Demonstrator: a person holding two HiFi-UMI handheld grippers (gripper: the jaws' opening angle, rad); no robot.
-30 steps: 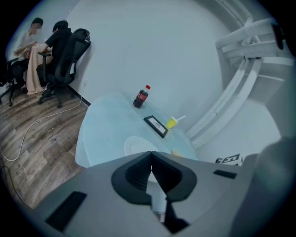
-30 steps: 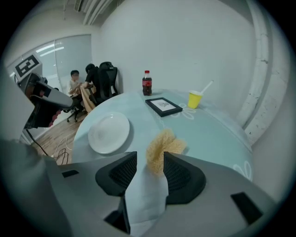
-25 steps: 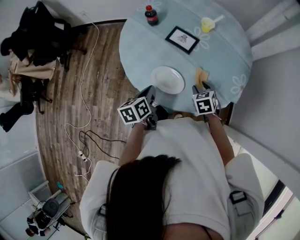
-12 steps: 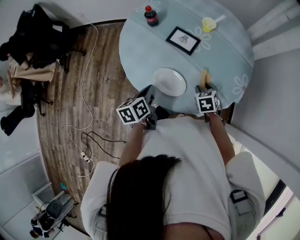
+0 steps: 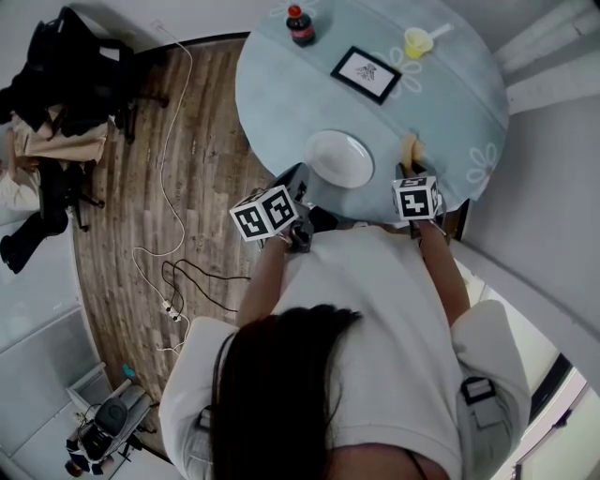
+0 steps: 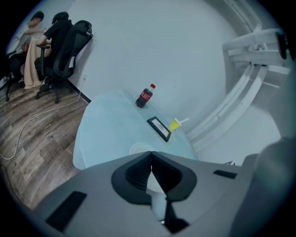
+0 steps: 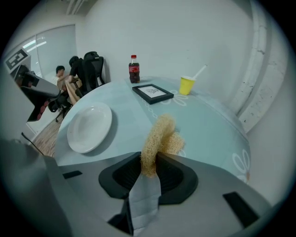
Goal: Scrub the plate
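A white plate (image 5: 339, 158) lies empty near the front edge of the round pale-blue table (image 5: 281, 94); the right gripper view has it at the left (image 7: 89, 127). A tan loofah scrubber (image 7: 162, 136) sticks up from my right gripper (image 7: 149, 164), whose jaws are closing and pinch its lower end. From the head view this scrubber (image 5: 410, 147) sits right of the plate, just beyond the right gripper (image 5: 410, 171). My left gripper (image 5: 298, 183) hovers at the table's edge, left of the plate, shut and empty (image 6: 151, 159).
At the table's far side stand a cola bottle (image 5: 299, 26), a black picture frame (image 5: 366, 74) and a yellow cup with a straw (image 5: 416, 47). Cables (image 5: 169, 272) trail over the wooden floor at left. Office chairs and seated people (image 5: 75, 66) are further left.
The right gripper has crept a little toward the scrubber at the table's edge. The left gripper has hardly shifted. The plate has not moved.
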